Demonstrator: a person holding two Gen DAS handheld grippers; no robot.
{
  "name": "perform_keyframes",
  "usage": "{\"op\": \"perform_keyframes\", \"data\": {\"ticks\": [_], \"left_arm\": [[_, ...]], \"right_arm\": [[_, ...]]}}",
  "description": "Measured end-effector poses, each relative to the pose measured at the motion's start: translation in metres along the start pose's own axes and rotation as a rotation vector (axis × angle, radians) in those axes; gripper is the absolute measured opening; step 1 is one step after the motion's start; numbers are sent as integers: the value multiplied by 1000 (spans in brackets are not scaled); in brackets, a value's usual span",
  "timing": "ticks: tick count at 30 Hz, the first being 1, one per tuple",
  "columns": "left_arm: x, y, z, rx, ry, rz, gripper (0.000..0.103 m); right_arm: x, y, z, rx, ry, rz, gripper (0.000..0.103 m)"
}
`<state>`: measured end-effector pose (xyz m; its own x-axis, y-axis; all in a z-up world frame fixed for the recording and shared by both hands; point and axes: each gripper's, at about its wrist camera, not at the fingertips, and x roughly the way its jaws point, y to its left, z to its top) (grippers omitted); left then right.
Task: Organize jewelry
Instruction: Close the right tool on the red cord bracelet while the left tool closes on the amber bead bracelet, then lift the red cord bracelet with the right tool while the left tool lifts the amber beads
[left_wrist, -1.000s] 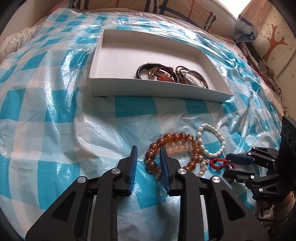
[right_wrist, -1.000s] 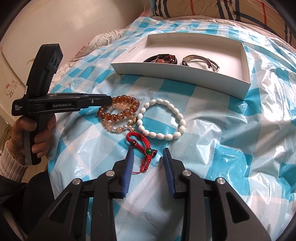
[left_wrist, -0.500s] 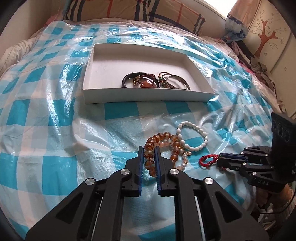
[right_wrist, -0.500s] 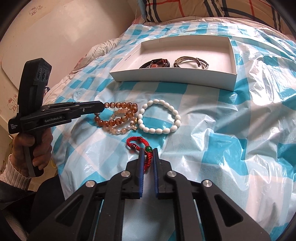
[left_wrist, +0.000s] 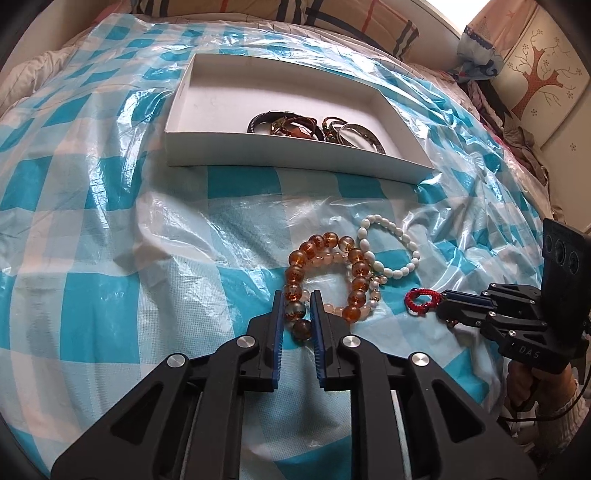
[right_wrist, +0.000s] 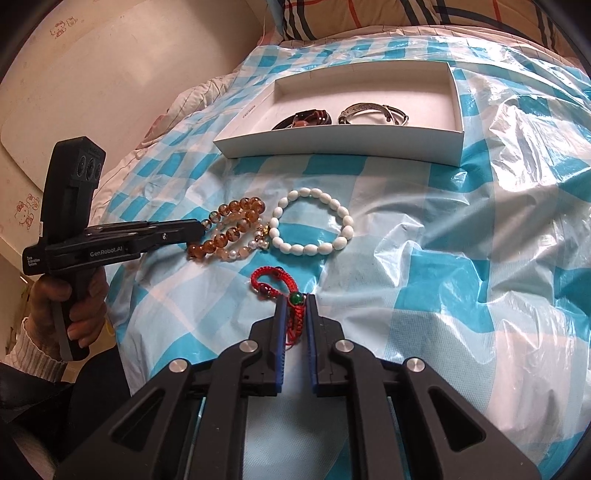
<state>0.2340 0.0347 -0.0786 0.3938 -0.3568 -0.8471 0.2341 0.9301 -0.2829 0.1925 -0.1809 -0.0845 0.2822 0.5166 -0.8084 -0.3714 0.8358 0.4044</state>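
On the bed, a crinkled blue-and-white checked plastic sheet (left_wrist: 110, 229) covers the whole work surface; broad bare stretches of it lie at far left and far right, glossy, wrinkled, soft underneath.

Left side: black left gripper (left_wrist: 297, 301) with blue ribbed pads. Its jaws closed in, then eased slightly apart; they clench one bead of the amber glass-bead bracelet (left_wrist: 327, 275), large round translucent orange-brown beads. Rest of that loop lies on the sheet, tangled with a pale peach bead bracelet (right_wrist: 236, 253), smaller, cloudy, with a few pearly beads.

Centre: white oval-bead bracelet (right_wrist: 310, 225), smooth, opaque, open ring lying flat, touching the tangle at its left edge. Beyond it, apart across a strip of open sheet, shallow white rectangular cardboard tray (left_wrist: 229, 151), low straight walls, left half bare. In its right half: dark braided cord bracelet (left_wrist: 264, 120) with brown pieces, and a silver metal bangle (left_wrist: 364, 134), overlapping.

Right side: black right gripper (right_wrist: 294, 301), jaws drawn in, grasping the red woven cord bracelet (right_wrist: 275, 282) at its knotted tail by the green bead; its small loop lies on the sheet just ahead. Open sheet to its right.

A hand (right_wrist: 79, 306) with a pale knit cuff holds the left tool's grip.
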Motion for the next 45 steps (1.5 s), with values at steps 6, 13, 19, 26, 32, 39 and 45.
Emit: {"op": "perform_keyframes", "data": {"ticks": [6, 13, 19, 26, 32, 39, 45], "left_arm": [[5, -7, 0, 21, 6, 37, 14], [-19, -2, 4, -28, -56, 7, 10], [-34, 3, 12, -57, -102, -50, 10], [-36, 7, 15, -91, -104, -104, 10], [-36, -9, 14, -36, -124, -44, 10], [-39, -24, 18, 38, -165, 45, 10], [-60, -24, 26, 23, -223, -24, 6]], "right_arm": [[2, 7, -2, -43, -1, -42, 11], [-14, 6, 2, -16, -55, -28, 10], [-19, -3, 6, 30, -79, 1, 10], [-18, -13, 8, 90, -80, 53, 10], [-25, -15, 10, 104, -106, 61, 10], [-30, -14, 16, 98, -141, 46, 10], [-36, -12, 21, 94, -171, 46, 10]]}}
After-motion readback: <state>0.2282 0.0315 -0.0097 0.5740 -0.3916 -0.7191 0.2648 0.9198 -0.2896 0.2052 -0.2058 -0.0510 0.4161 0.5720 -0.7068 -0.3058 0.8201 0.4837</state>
